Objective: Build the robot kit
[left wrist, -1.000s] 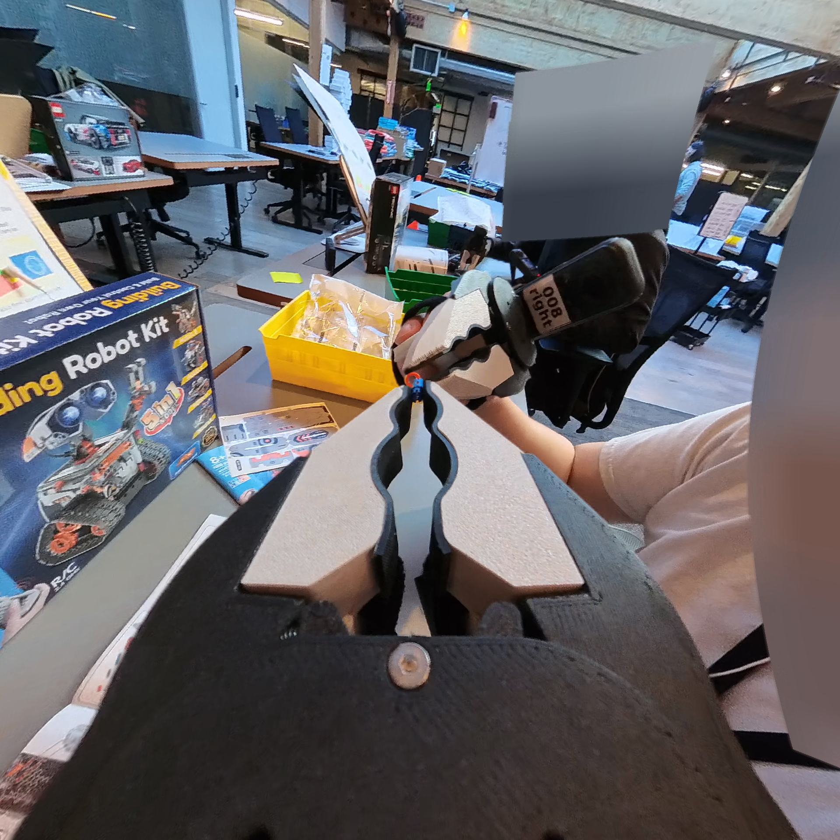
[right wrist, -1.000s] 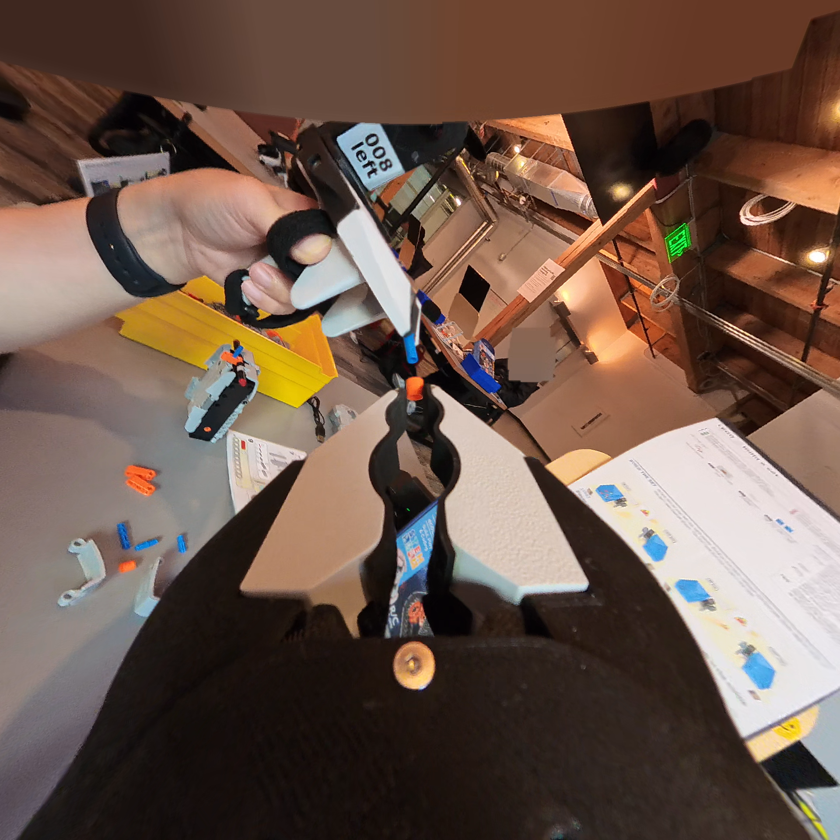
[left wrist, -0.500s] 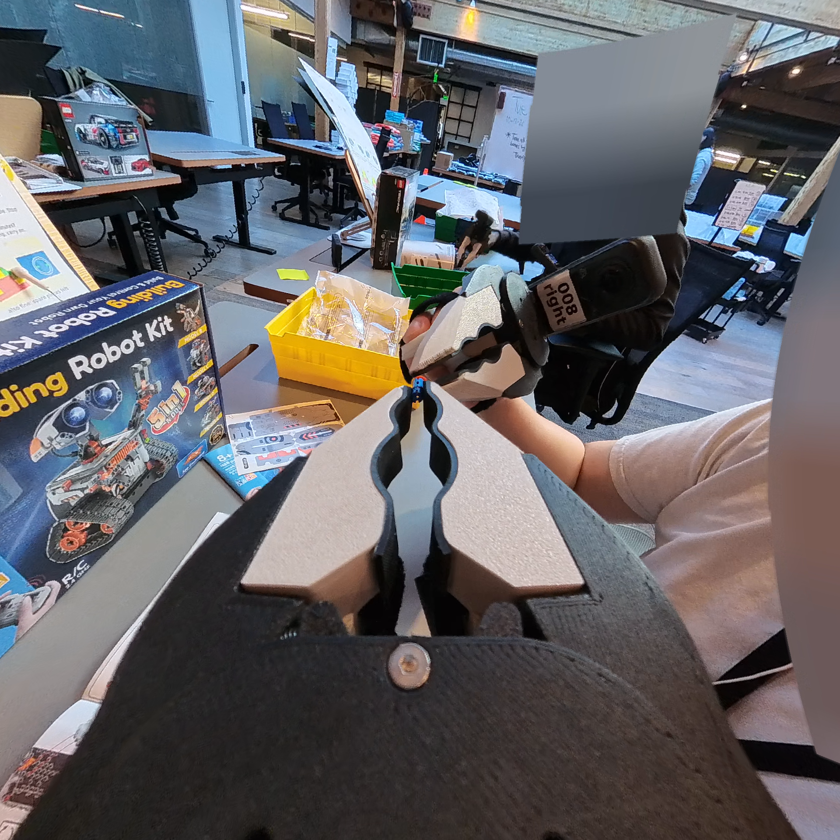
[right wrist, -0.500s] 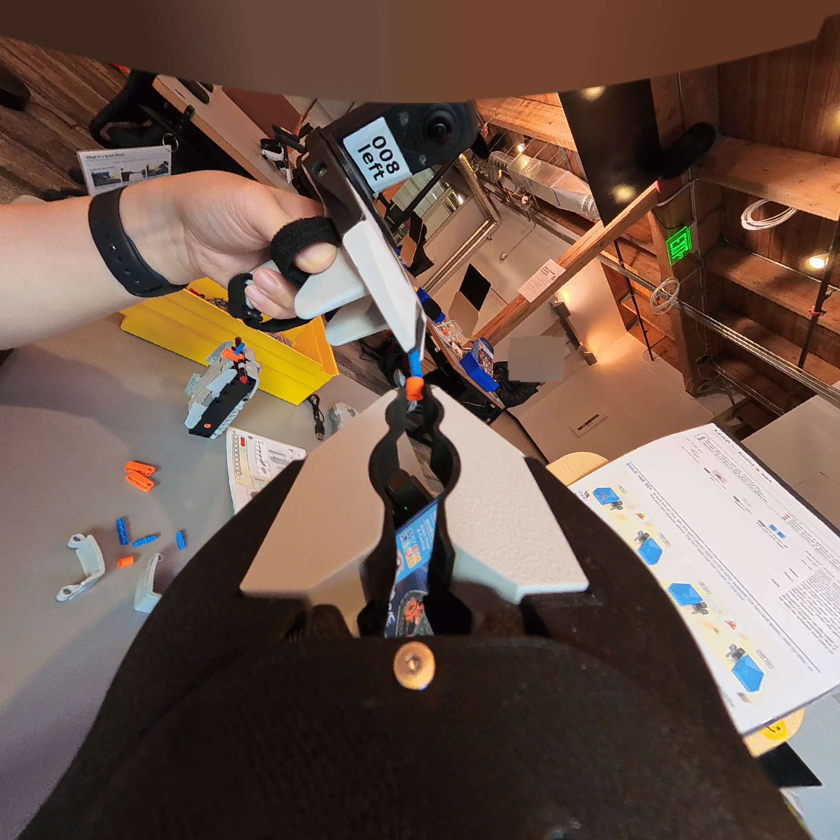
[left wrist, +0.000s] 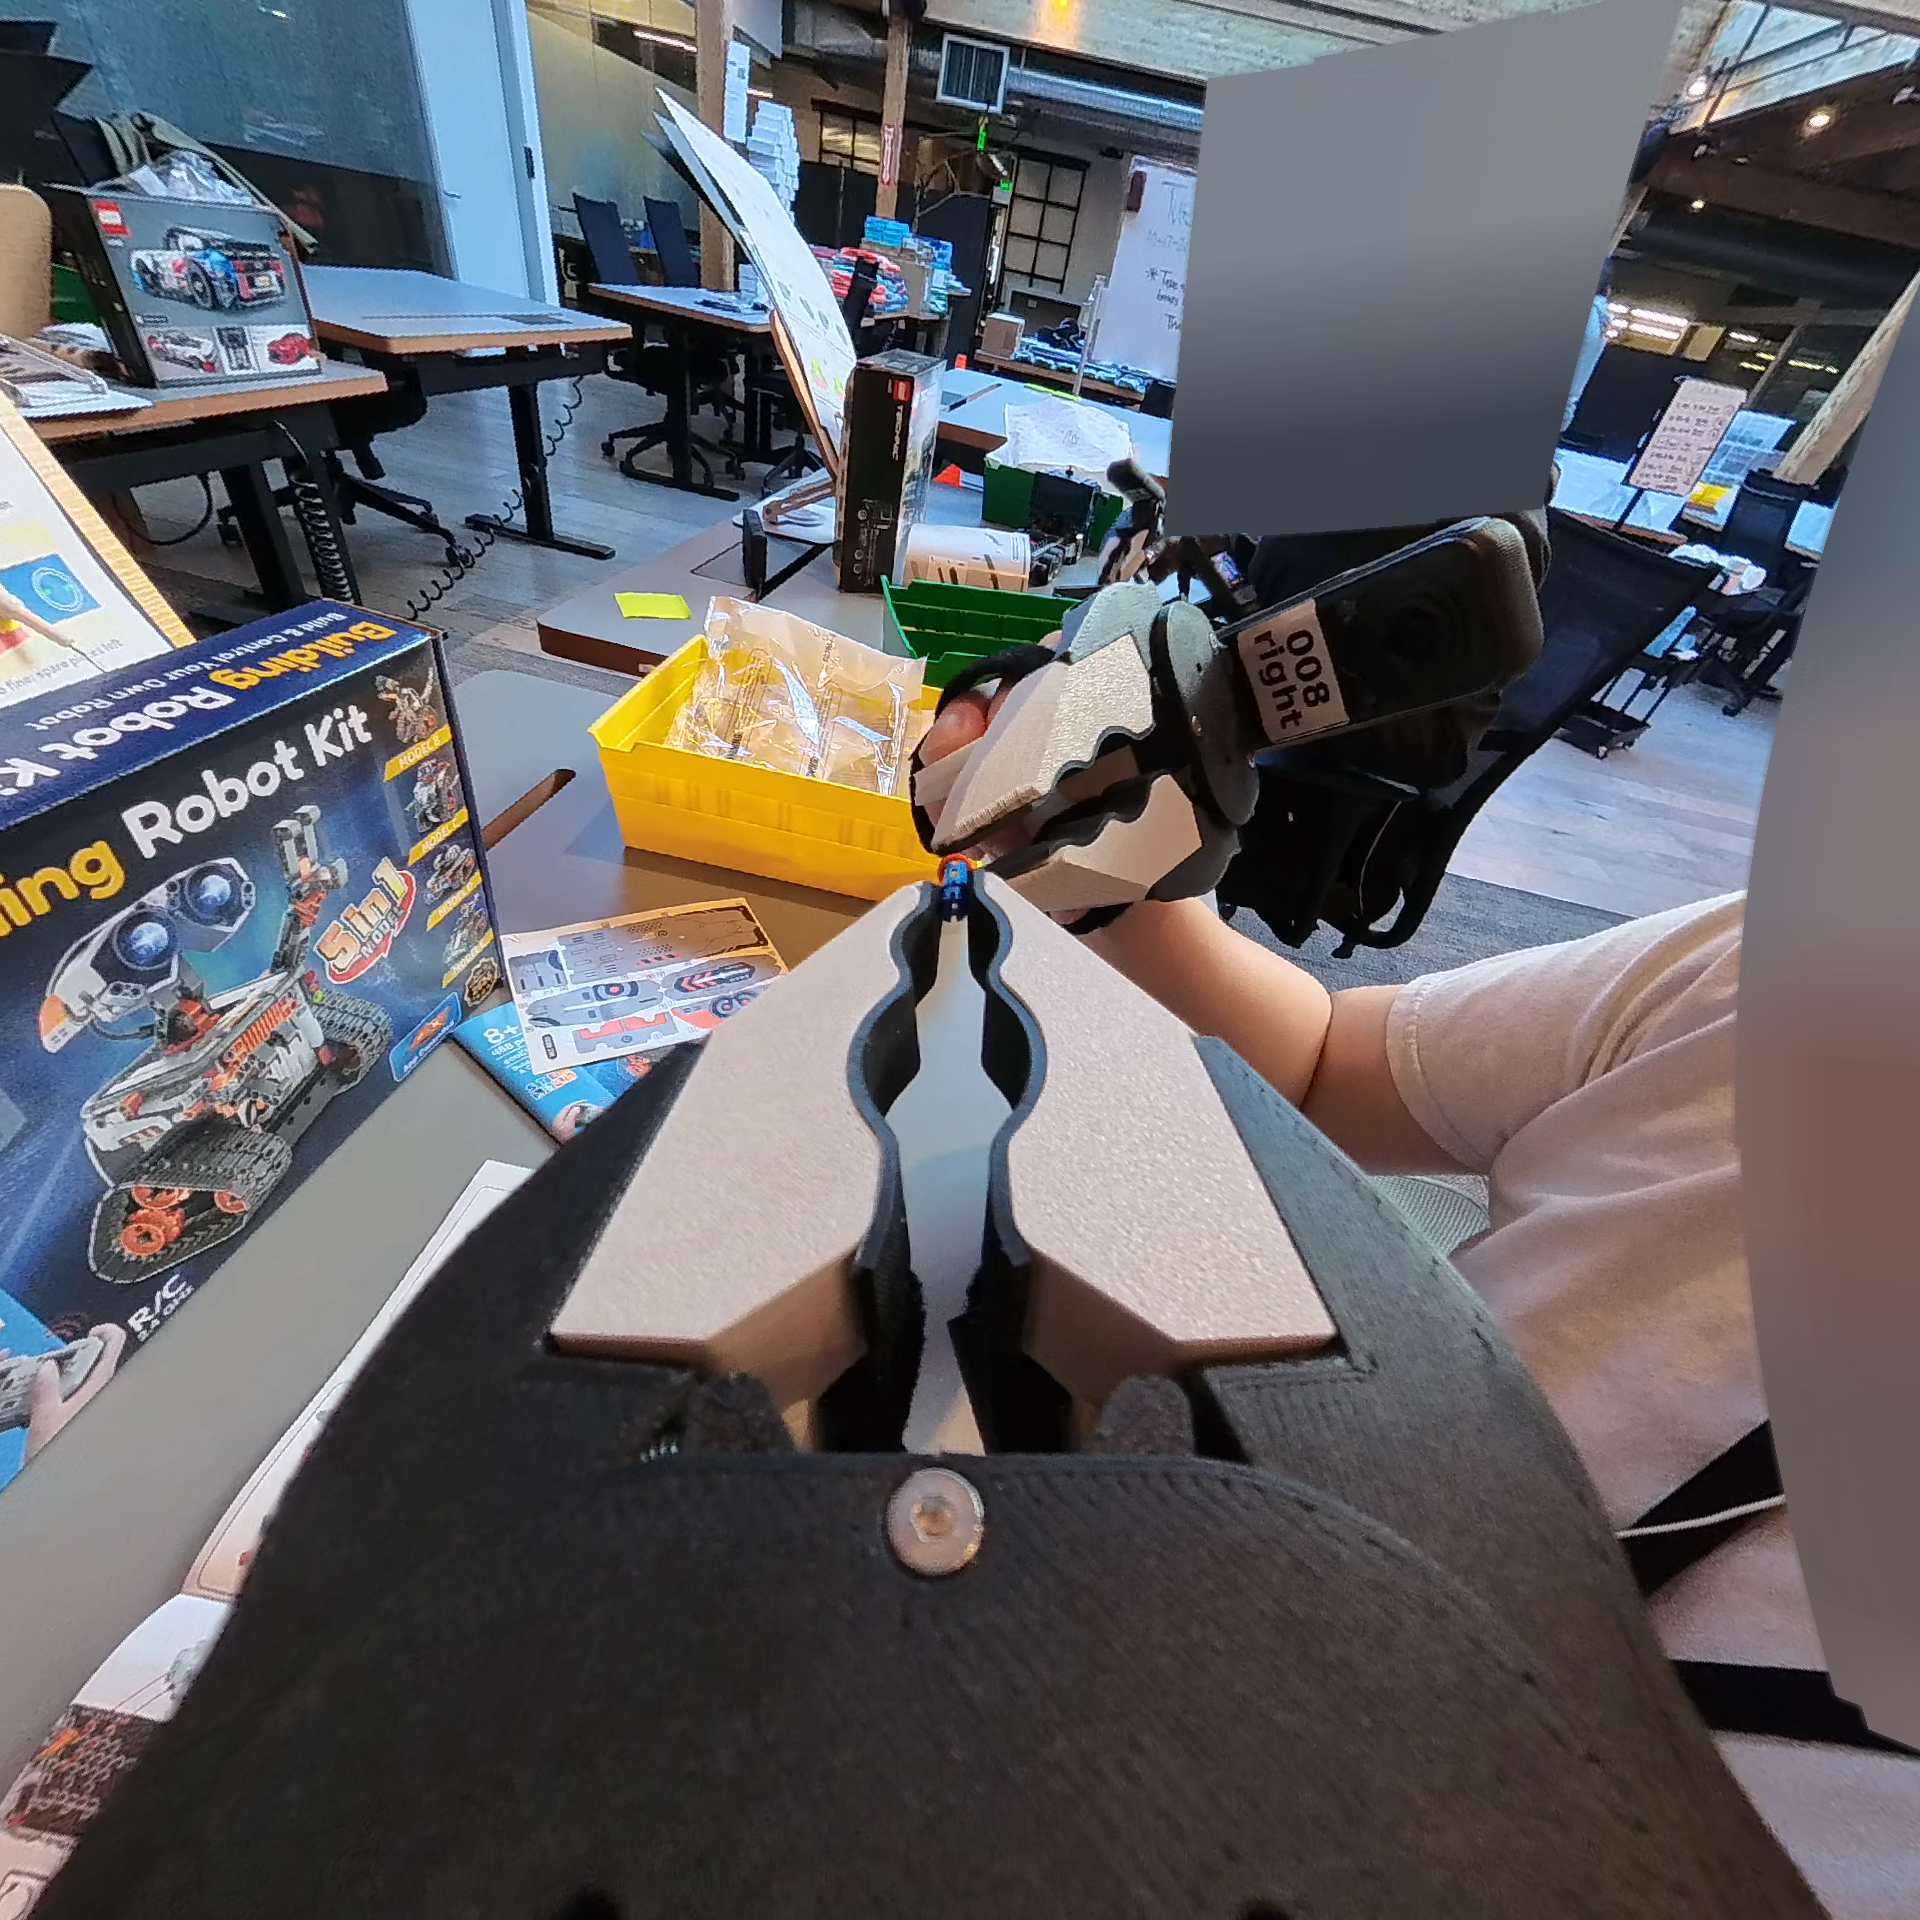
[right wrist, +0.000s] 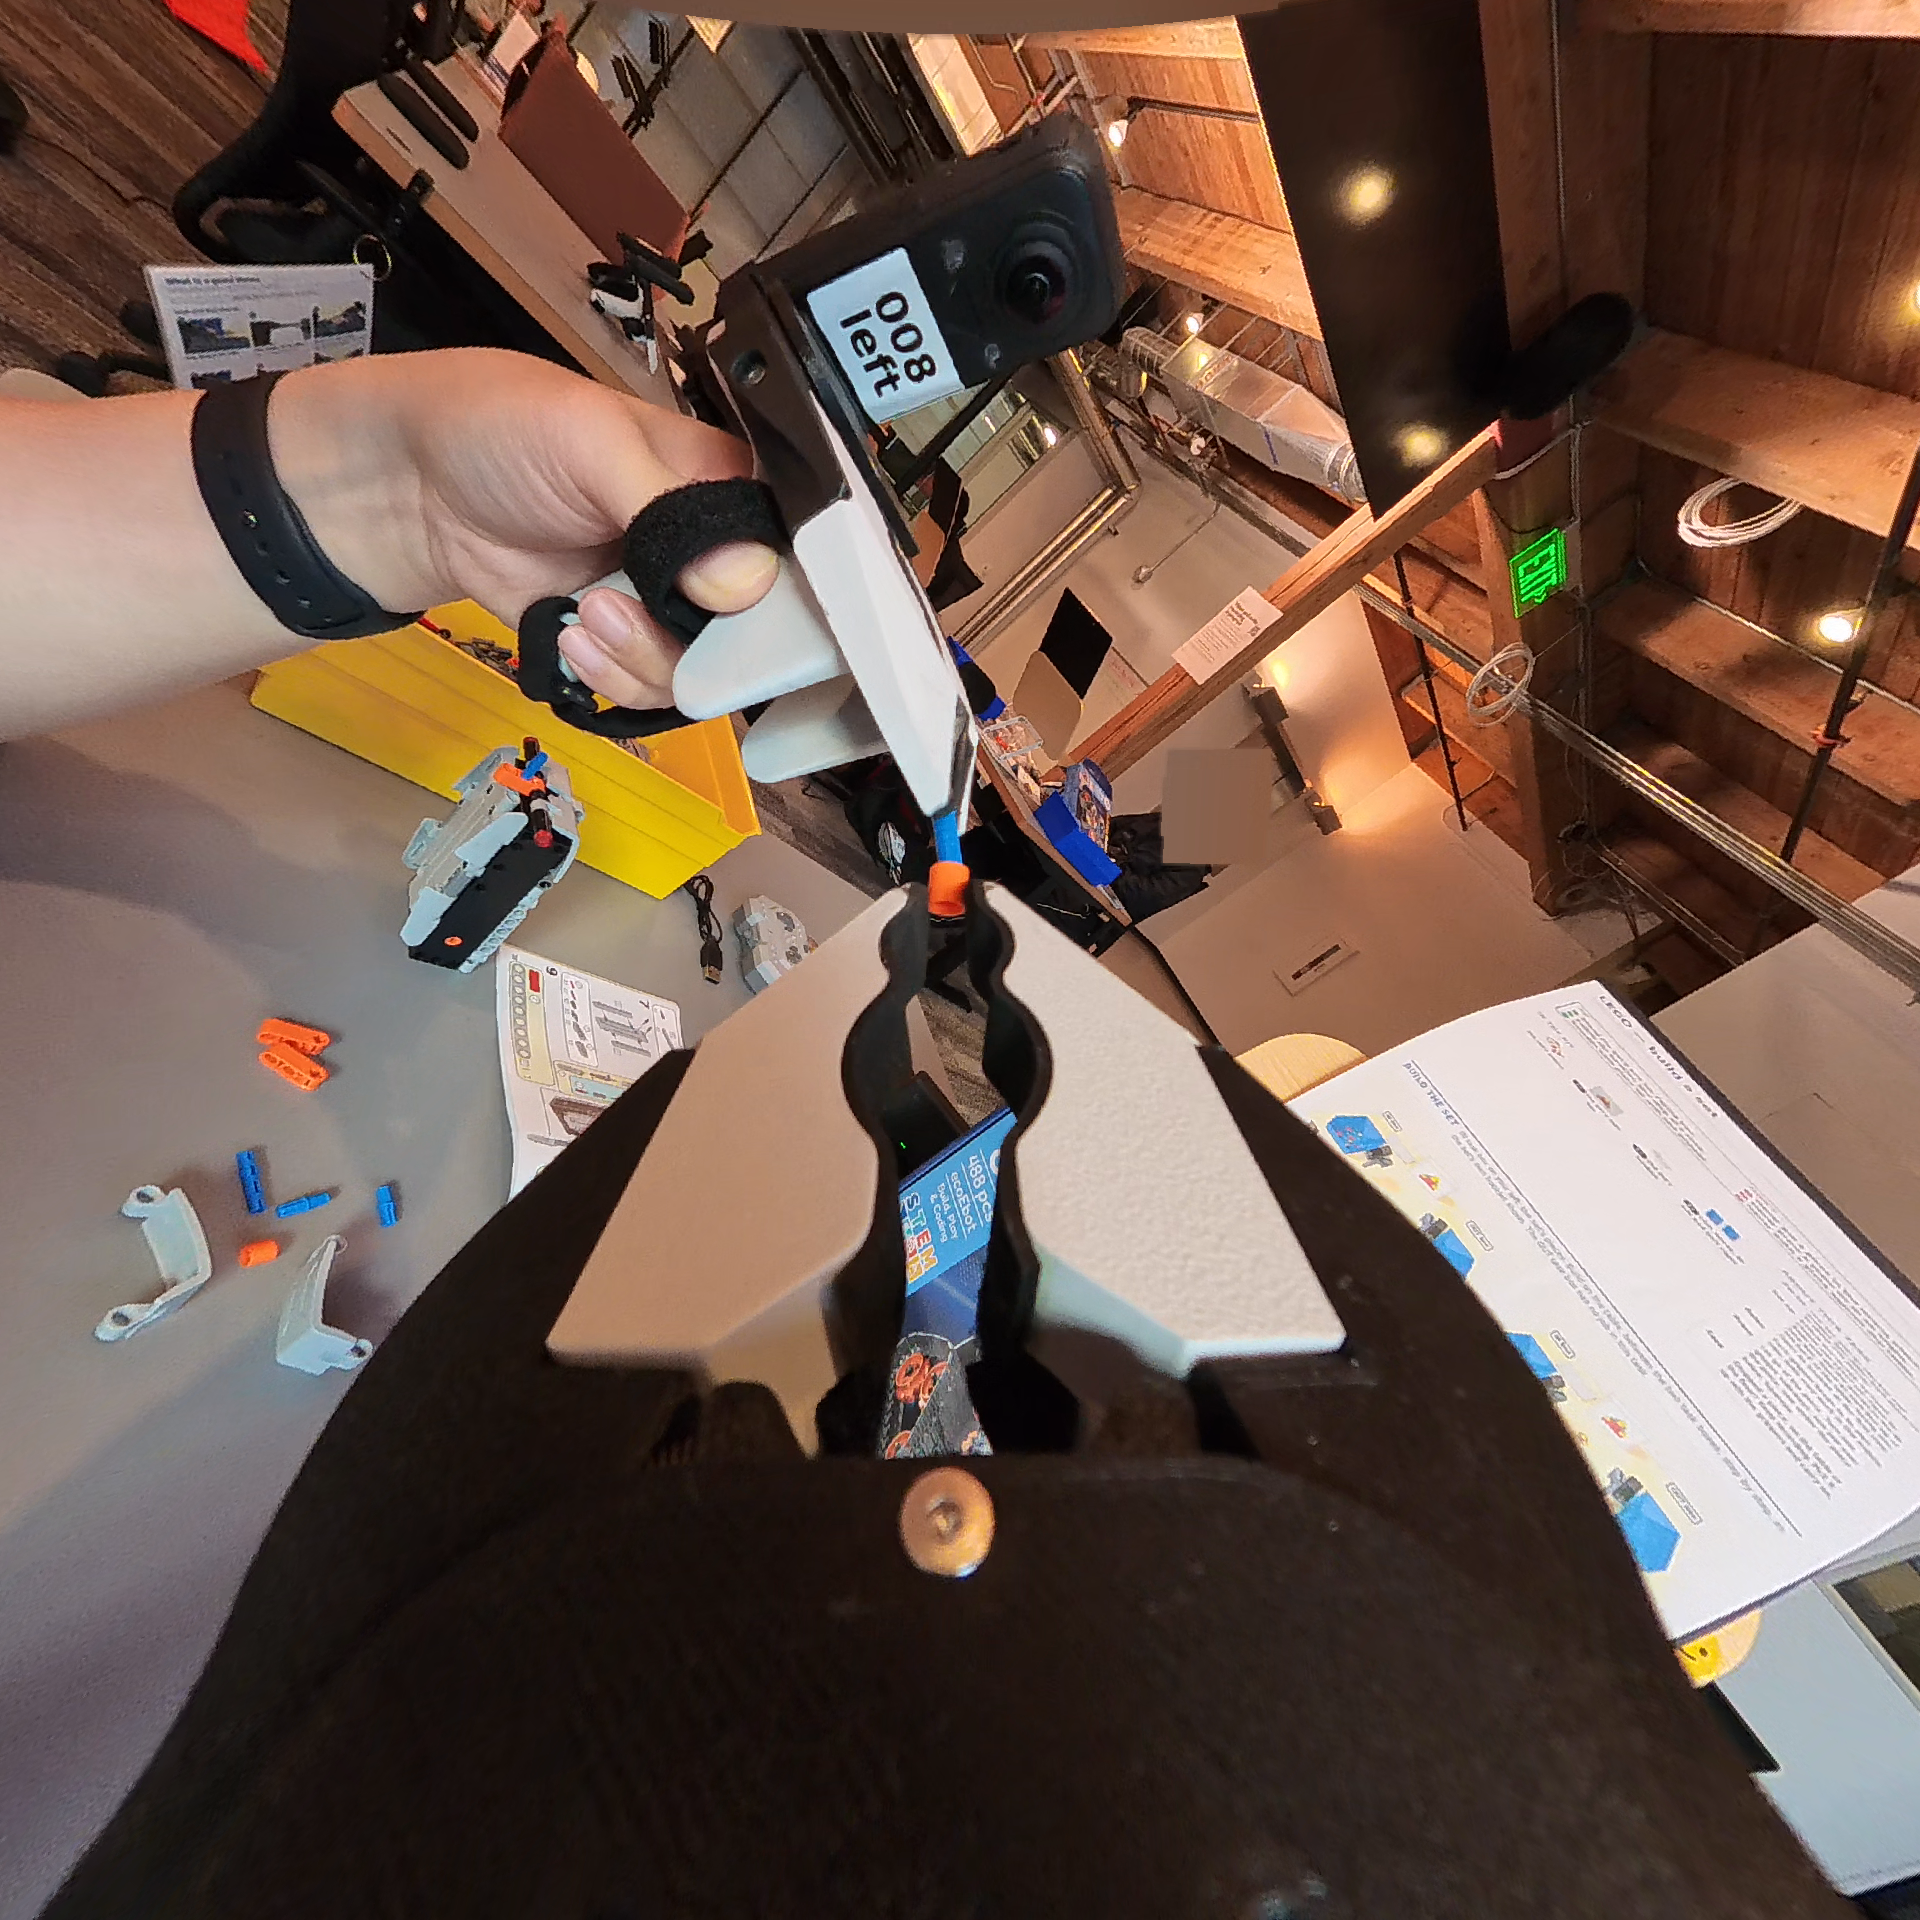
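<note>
The left gripper (left wrist: 954,902) is closed on a blue peg (right wrist: 945,834) that meets the orange piece (right wrist: 947,889) clamped in the right gripper (right wrist: 948,902), above the table (right wrist: 156,935)

Grippers tip to tip in the air, clutter on the table under them

The left gripper (left wrist: 954,896) and right gripper (right wrist: 943,902) meet at a blue pin (right wrist: 945,833) and orange piece (right wrist: 943,883), leaving no gap between them. On the table (right wrist: 125,956), small parts (right wrist: 293,1051), a half-built module (right wrist: 488,858) and a leaflet (right wrist: 582,1039) break up the bare patches. The yellow bin (left wrist: 748,810) and kit box (left wrist: 208,935) wall the far side.
</note>
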### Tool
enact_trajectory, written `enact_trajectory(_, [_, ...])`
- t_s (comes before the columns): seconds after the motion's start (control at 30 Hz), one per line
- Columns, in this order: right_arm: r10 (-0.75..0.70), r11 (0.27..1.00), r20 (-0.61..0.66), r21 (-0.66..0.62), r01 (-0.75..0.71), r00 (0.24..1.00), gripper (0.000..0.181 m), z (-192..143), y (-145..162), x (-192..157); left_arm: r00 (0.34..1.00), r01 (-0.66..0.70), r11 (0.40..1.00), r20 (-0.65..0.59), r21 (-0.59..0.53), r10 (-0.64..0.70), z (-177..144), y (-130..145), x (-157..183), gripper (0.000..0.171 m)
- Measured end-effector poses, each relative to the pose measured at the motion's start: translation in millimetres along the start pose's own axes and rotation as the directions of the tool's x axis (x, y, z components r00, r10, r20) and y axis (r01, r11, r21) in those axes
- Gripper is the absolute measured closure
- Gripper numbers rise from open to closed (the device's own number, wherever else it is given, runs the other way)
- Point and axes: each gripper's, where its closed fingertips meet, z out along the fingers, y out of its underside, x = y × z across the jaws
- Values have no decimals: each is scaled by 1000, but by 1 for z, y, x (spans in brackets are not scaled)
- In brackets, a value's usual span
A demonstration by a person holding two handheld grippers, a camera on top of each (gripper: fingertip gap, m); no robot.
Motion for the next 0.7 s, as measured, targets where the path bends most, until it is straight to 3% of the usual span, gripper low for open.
enact_trajectory(0.3, [-34, 999, 24, -31, 35, 999, 176, 2, 4, -5, 1000, 12, 999, 17, -43, -11, -1, 7, -5, 168])
enact_trajectory(0.4, [-6, 981, 140, -190, 33, 990, 177, -4, 32, -15, 994, 5, 999, 112, -43, 0, -11, 5, -22, 168])
enact_trajectory(0.5, [252, 837, 375, -548, -6, 892, 176, -27, 99, -58, 970, -6, 999, 243, -41, 15, -36, 2, -41, 168])
enact_trajectory(0.57, [373, 706, 520, -696, 128, 768, 176, -50, 141, -96, 967, 3, 1000, 256, 3, -4, -55, -6, -39, 168])
enact_trajectory(0.6, [448, 597, 551, -770, 223, 704, 176, -69, 164, -109, 963, 5, 1000, 269, 14, -9, -64, -9, -40, 168])
enact_trajectory(0.63, [509, 488, 563, -812, 321, 651, 175, -88, 182, -117, 955, 1, 1000, 295, 31, -10, -74, -12, -41, 168])
enact_trajectory(0.7, [578, 383, 589, -807, 449, 565, 175, -112, 202, -130, 941, -1, 998, 338, 61, -20, -92, -16, -44, 168])
